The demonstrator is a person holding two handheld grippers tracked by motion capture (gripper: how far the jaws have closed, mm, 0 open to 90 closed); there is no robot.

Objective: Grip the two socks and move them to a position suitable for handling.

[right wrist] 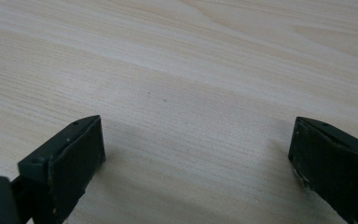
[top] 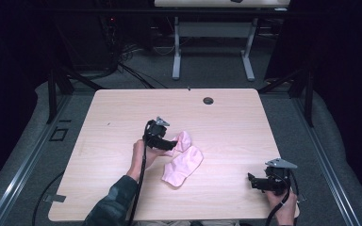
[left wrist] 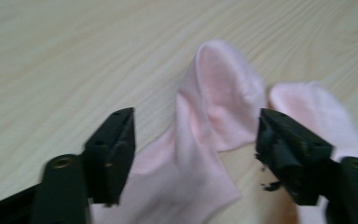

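No brand, label or readable writing anywhere on the pink socks, the grippers or the table.

Counted: two pink socks, two grippers, two hands, one light wood-grain table point(top: 122, 113), one round cable hole point(top: 208, 100) near the table's far edge, one second table point(top: 217, 28) standing on the floor beyond.

Near the table's middle, the two socks lying side by side and touching or overlapping. Farther sock point(top: 184, 140) point(left wrist: 223, 98) folded over on itself, with a rounded hump raised toward the far side. Nearer sock point(top: 184, 165) point(left wrist: 321, 112) lying flat and stretched toward the near edge.

Left gripper point(top: 172, 144) point(left wrist: 196, 154) held by the left hand point(top: 143, 153) just left of the socks, jaws pointing at them. In the left gripper view, jaws spread wide, standing on either side of the folded sock's pink cloth, clamping nothing; contact between jaw tips and cloth not clear.

Right gripper point(top: 250, 181) point(right wrist: 196, 158) held by the right hand point(top: 283, 205) near the table's near right corner, well apart from the socks, jaws pointing left. In the right gripper view, jaws wide apart over bare wood grain, nothing between them.

Dark patterned sleeve point(top: 113, 202) on the left forearm, entering from the bottom edge. Black cable trailing back from each gripper.
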